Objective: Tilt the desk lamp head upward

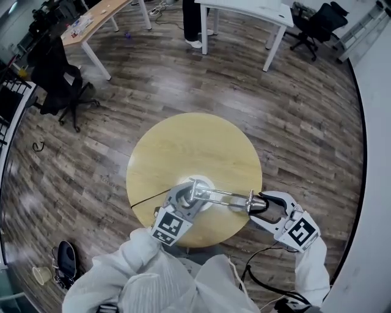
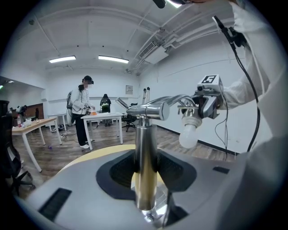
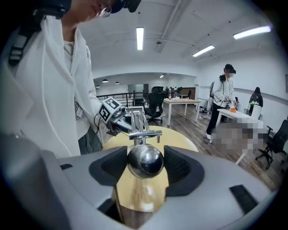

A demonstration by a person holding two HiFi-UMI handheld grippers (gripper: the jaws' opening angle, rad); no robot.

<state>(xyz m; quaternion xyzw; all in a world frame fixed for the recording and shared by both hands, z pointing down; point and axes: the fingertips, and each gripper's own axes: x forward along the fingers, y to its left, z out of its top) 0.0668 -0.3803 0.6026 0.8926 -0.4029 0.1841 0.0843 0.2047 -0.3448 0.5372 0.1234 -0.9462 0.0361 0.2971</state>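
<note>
A chrome desk lamp stands on a round wooden table (image 1: 183, 147). Its upright post (image 1: 197, 188) rises from a white base, and a twin-rod arm (image 1: 223, 195) runs right to the lamp head (image 1: 258, 202). My left gripper (image 1: 186, 200) is shut on the post (image 2: 145, 161), with the black pads against both its sides. My right gripper (image 1: 267, 205) is shut on the rounded chrome lamp head (image 3: 145, 162), which fills the gap between its pads. In the left gripper view the white bulb (image 2: 189, 134) hangs down below the head, and the arm looks roughly level.
A black cable (image 1: 146, 200) runs off the table's left edge. White desks (image 1: 244, 12), office chairs (image 1: 61, 82) and a standing person (image 2: 83, 112) are farther back. A shoe (image 1: 66, 260) lies on the floor at lower left. A white wall (image 1: 379, 153) is close on the right.
</note>
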